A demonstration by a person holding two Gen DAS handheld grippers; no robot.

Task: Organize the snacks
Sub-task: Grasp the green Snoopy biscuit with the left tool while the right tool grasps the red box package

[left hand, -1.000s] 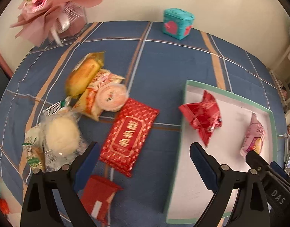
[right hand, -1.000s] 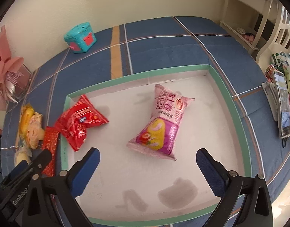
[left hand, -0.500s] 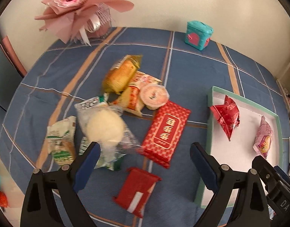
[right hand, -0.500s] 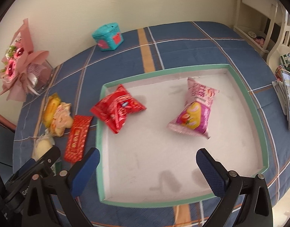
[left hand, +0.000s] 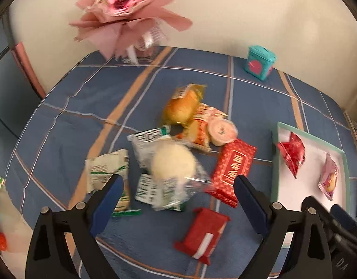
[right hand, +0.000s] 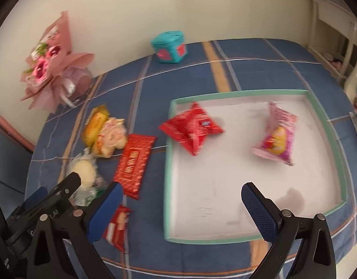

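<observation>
Blue plaid tablecloth (left hand: 90,121) holds bouquet (left hand: 127,16) and teal box (left hand: 259,61).

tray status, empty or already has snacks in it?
Not empty. The tray holds two snacks: a red packet near its left edge and a pink packet toward the right. The other snacks lie outside on the cloth.

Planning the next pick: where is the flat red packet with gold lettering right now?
The flat red packet lies on the blue cloth just left of the tray, beside the round pink-lidded cup; the right wrist view shows it too.
</observation>
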